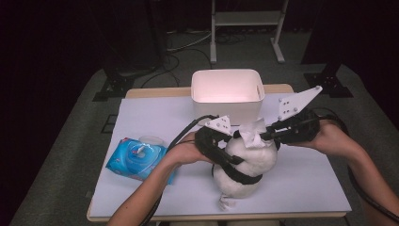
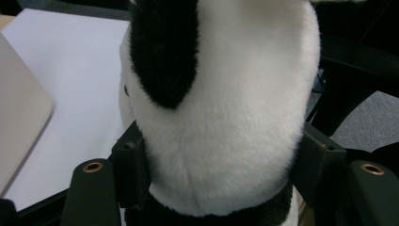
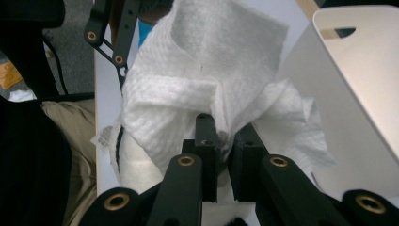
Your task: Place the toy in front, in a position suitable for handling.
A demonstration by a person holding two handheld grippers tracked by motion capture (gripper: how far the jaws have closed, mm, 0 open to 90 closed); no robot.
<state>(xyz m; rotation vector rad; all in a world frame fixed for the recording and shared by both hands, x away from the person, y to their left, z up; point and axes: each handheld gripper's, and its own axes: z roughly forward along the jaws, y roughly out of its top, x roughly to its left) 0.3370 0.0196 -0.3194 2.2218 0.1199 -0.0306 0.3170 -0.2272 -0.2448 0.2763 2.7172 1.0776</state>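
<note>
My left gripper [image 1: 221,149] is a black frame of jointed bars with a black cable [image 1: 188,128] looping off its back and a pale three-cornered plate [image 1: 220,125] with dark screw dots on top. My right gripper [image 1: 263,135] matches it, its plate [image 1: 296,101] bigger. Up close, brass-ringed holes [image 3: 186,161] mark each black jaw arm. My forearms are bare, no sleeves.

One plush panda [image 1: 244,165] stands on the table [image 1: 306,183], in front of the single white bin [image 1: 227,92]. One white wipe [image 1: 254,133] sits at the panda's top, and one blue wipe pack [image 1: 136,159] lies to its left. Two grippers meet at the panda: the left gripper [image 1: 221,157] and the right gripper [image 1: 270,134].
</note>
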